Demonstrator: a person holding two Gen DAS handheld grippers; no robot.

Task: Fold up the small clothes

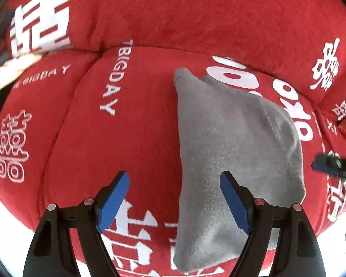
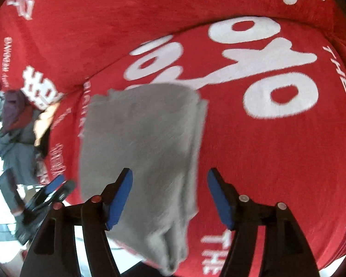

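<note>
A small grey garment (image 1: 230, 152) lies folded lengthwise on a red sofa seat cushion (image 1: 136, 138) with white lettering. It also shows in the right wrist view (image 2: 140, 152), with its near end hanging over the cushion's front edge. My left gripper (image 1: 174, 180) is open and empty, with its right finger over the garment's left part. My right gripper (image 2: 169, 177) is open and empty above the garment's right edge. The right gripper's tip shows in the left wrist view (image 1: 329, 166), to the right of the garment. The left gripper shows at lower left in the right wrist view (image 2: 55, 189).
The red sofa backrest (image 1: 196, 16) rises behind the seat. A pile of dark and light clothes (image 2: 18, 124) lies at the left end of the sofa. A white floor (image 2: 0, 184) shows below the seat's front edge.
</note>
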